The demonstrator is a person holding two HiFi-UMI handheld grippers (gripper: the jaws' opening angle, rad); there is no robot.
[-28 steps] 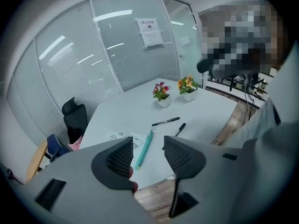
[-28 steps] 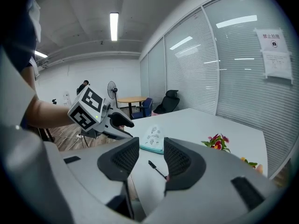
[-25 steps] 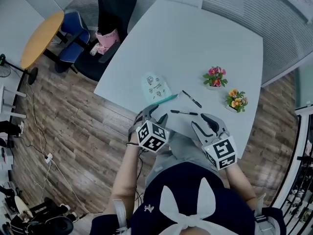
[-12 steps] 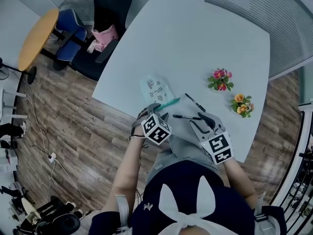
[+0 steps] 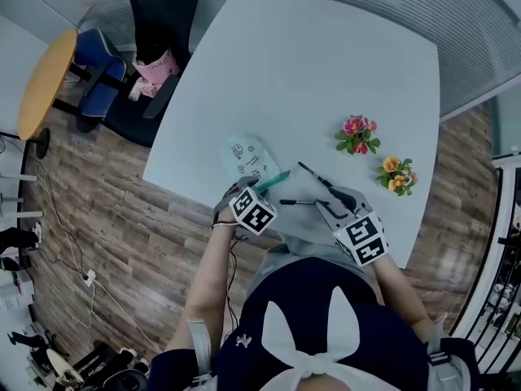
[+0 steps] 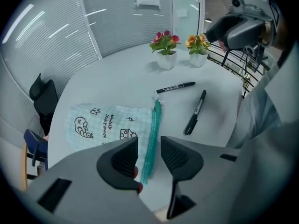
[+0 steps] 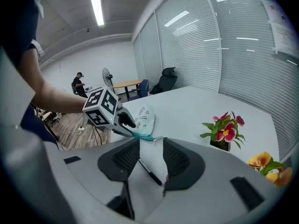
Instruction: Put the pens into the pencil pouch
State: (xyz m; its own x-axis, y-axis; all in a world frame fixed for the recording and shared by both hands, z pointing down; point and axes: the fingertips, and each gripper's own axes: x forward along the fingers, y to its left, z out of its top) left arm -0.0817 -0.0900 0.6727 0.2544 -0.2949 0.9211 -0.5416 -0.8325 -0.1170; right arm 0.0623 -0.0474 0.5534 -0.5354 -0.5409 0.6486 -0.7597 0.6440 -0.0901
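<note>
Since limp and light, pinch pouch (image 6: 107, 122) by zipper edge (image 6: 153, 125) running to 12 o'clock between just-narrowing, unclamped left tongs (image 6: 149, 149), with right tongs (image 7: 151, 155) open too.

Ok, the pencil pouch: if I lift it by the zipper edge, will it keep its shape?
Probably not: the pencil pouch lies flat and looks like thin fabric, so it should droop. It looks empty, so likely light, and may slide on the smooth table when pushed.
</note>
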